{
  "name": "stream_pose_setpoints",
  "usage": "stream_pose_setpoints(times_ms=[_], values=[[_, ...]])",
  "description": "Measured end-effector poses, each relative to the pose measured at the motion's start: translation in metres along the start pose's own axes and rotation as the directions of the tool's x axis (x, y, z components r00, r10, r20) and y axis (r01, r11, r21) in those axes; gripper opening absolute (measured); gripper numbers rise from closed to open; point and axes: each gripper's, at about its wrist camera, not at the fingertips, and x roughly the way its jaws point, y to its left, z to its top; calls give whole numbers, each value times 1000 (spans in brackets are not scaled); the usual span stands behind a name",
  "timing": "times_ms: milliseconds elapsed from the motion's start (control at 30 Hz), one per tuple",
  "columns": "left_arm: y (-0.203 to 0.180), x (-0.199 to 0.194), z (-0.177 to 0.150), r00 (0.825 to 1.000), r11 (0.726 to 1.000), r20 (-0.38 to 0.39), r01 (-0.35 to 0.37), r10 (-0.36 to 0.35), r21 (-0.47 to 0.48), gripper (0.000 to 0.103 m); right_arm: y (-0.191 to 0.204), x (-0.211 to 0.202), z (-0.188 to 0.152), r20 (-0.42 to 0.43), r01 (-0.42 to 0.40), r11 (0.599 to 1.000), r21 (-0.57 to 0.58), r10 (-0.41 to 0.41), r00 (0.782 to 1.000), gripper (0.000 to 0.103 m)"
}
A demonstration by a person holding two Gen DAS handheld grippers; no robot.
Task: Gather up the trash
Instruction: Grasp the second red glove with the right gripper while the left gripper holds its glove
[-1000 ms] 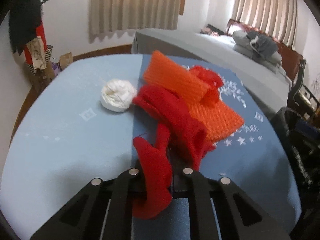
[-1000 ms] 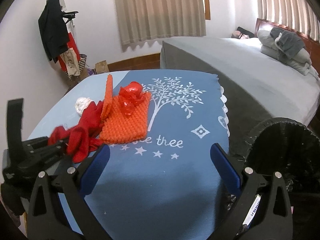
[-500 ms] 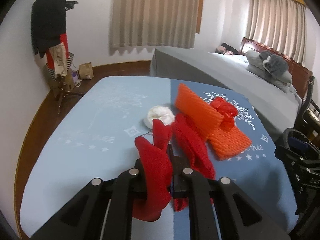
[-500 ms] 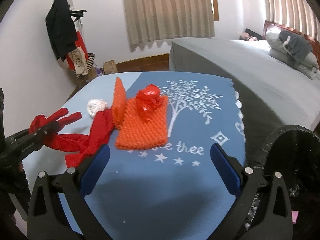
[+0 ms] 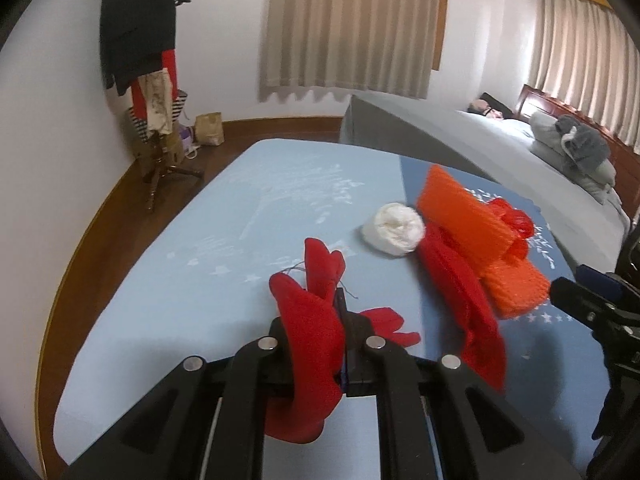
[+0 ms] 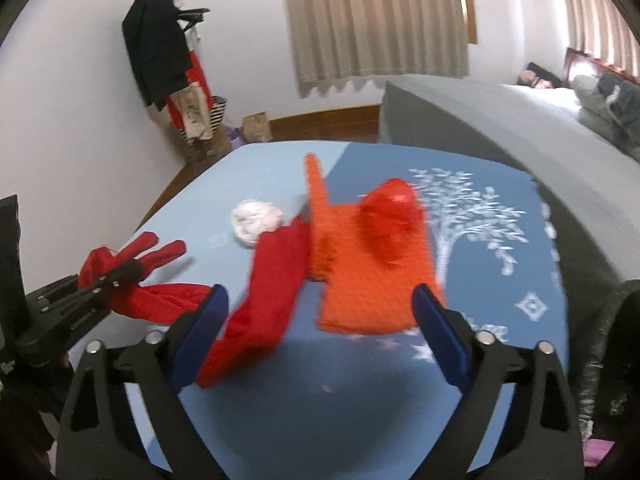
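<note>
The left gripper (image 5: 326, 344) pinches the red glove (image 5: 312, 344) between its fingers above the counter (image 5: 240, 240); the right gripper (image 6: 320, 328) fingers spread wide.

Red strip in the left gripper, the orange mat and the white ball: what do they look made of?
Red strip, clamped in the left gripper: soft matte cloth, likely fleece or knit; it droops and folds. Orange mat: foam or plastic netting by its bumpy mesh texture; cannot tell which. White ball: crumpled tissue or thin paper, judging by its creases.
</note>
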Motion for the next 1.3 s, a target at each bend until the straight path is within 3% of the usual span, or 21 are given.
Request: stream_pose_setpoints(times_ms=[100,300,400,467,567,933,1300], values=[[8,0,-2,1000,1000,-3,-6,6,-11,12,11,15,0,-31,-21,1000,-5,21,999,79],[12,0,-3,1000,1000,-3,-4,4,-16,12,27,40,-2,-94,-48,999,-11,47,994,58],[14,0,-3,1000,1000,-2,3,-3,-17,12,31,51,-4,-131,-59,998,-15,57,990,42],[14,0,-2,1000,1000,-1,8,-8,-16,12,33,57,-6,-163,-79,997,-13,76,984,24],[12,-1,-1,1000,1000,2,14,-14,-14,12,37,60,-9,-189,-101,995,-18,96,977,6],[-2,-13,10,999,999,33,37,-38,8,12,35,14,13,-94,-165,986,-21,163,982,3],[-35,-40,31,991,995,88,95,-98,41,12,13,-39,32,3,-171,985,0,171,985,3]])
